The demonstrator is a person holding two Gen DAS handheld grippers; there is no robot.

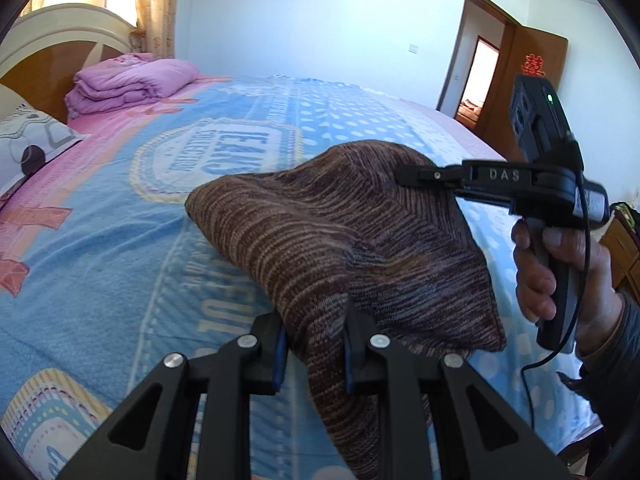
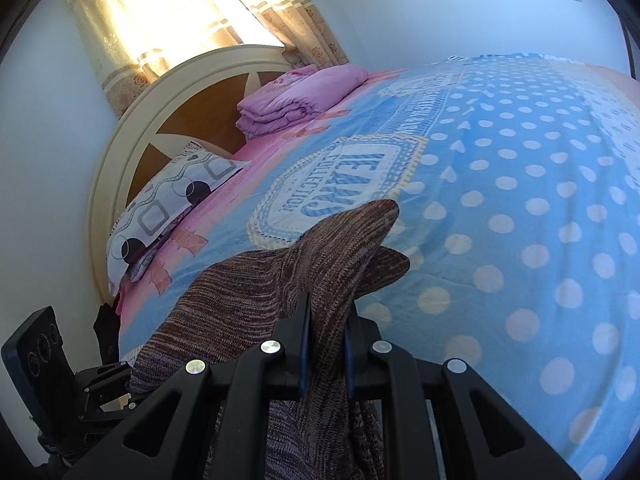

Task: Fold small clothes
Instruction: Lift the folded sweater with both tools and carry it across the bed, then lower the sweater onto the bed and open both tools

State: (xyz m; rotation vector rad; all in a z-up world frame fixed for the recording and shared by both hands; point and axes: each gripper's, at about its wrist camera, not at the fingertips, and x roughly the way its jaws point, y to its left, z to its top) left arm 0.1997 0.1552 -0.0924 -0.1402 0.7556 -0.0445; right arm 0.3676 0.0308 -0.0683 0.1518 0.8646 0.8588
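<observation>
A brown striped knit garment (image 1: 320, 232) hangs lifted above the bed between both grippers. My left gripper (image 1: 316, 352) is shut on its near edge, with cloth bunched between the blue pads. In the left wrist view my right gripper (image 1: 404, 174) comes in from the right, held by a hand (image 1: 540, 276), and is shut on the far upper corner. The right wrist view shows the same knit garment (image 2: 280, 292) pinched in my right gripper (image 2: 326, 348), a fold sticking out past the fingers. The left gripper's body (image 2: 44, 364) shows at the lower left there.
The bed (image 1: 120, 240) carries a blue and pink printed blanket with white dots. A folded pink quilt (image 1: 128, 80) and a patterned pillow (image 2: 168, 200) lie by the headboard (image 2: 132, 128). An open wooden door (image 1: 504, 72) stands at the right; curtains (image 2: 160, 12) hang behind the headboard.
</observation>
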